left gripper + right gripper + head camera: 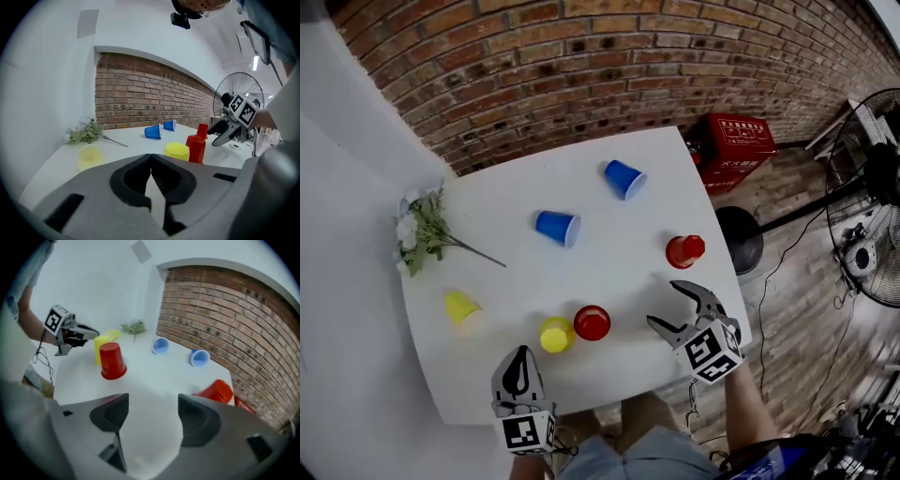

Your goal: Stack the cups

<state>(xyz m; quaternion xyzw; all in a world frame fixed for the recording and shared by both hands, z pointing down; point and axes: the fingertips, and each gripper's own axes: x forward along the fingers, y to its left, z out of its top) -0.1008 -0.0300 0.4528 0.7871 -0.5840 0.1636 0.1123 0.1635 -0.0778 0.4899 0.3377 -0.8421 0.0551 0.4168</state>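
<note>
On the white counter, an upturned red cup stands just beside an upturned yellow cup. Two blue cups, a second red cup and a second yellow cup lie apart on their sides. The left hand-held gripper is closed on nothing. The right hand-held gripper gapes wide over bare counter.

Your six cups are all unstacked. The far blue cup and near blue cup lie on their sides, as do the right red cup and left yellow cup. Nearest you, the middle yellow cup and middle red cup stand upside down, side by side
</note>
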